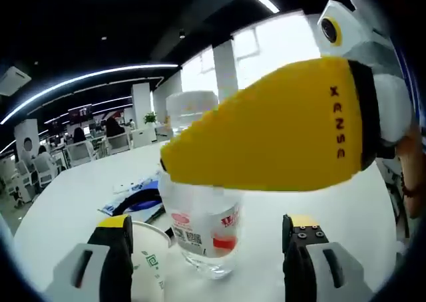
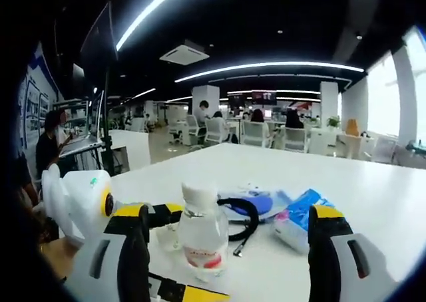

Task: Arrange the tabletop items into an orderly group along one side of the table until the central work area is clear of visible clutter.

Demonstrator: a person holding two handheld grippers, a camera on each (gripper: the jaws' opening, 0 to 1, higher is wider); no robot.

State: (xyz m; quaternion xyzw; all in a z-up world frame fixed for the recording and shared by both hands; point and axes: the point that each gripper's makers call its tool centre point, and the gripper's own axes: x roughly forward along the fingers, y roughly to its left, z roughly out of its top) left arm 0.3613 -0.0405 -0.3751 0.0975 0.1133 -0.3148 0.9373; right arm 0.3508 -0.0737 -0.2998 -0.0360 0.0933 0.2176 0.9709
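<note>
The water bottle [image 2: 202,239] stands upright on the white bench [image 2: 373,202], dead ahead between the spread jaws of the right hand-held gripper [image 2: 226,249], nearer it than the left hand-held gripper [image 1: 206,249], also spread.

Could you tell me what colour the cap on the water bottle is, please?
White. The water bottle has a white cap, clearest in the right gripper view.
</note>
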